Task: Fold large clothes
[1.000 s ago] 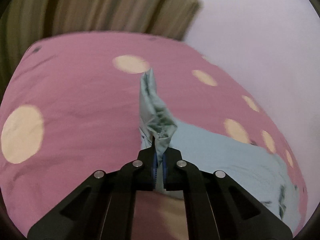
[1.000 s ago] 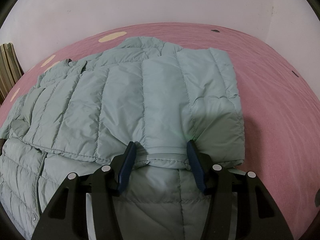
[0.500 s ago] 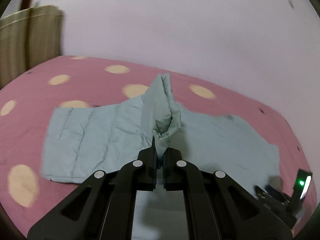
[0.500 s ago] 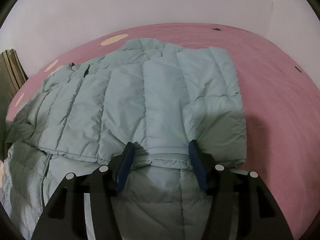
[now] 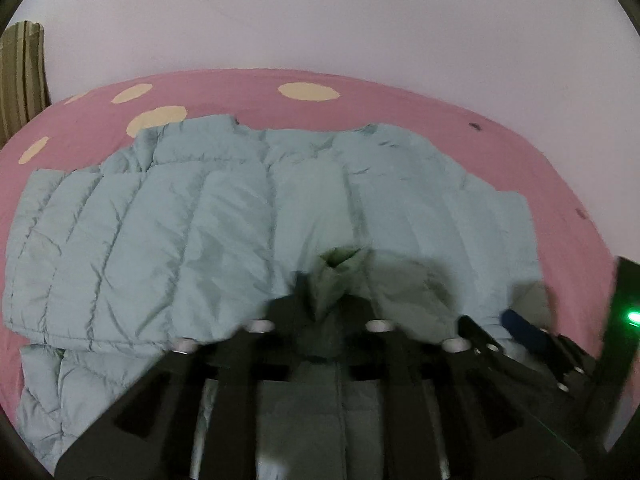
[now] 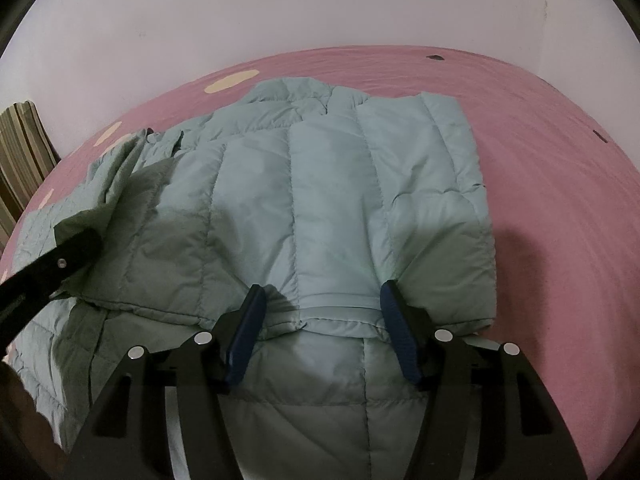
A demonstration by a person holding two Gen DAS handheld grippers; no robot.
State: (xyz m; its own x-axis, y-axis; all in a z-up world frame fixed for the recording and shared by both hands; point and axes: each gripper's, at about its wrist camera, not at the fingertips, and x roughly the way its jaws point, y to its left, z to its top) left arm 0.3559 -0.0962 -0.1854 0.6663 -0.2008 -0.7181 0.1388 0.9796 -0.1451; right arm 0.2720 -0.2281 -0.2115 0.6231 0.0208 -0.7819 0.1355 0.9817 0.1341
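The jacket [image 6: 332, 200] is a quilted, padded cloth in pale green-blue, its thin shell smooth with a faint sheen, stitched into puffy channels and finely creased between the seams. The bed sheet [image 6: 560, 208] under it is a matt pink woven cloth with cream dots, lightly wrinkled. The wall [image 5: 360, 20] looks like flat, matt painted plaster. The striped curtain [image 6: 20, 148] hangs as a soft, dull fabric in folds. The right tool [image 6: 324, 332] is matt black rigid plastic with shiny round metal screw heads, and its fingers [image 6: 400, 340] carry dark blue ribbed pads that look rubbery. The left tool [image 5: 332, 292], blurred, shows the same matt black plastic and bright metal fasteners.
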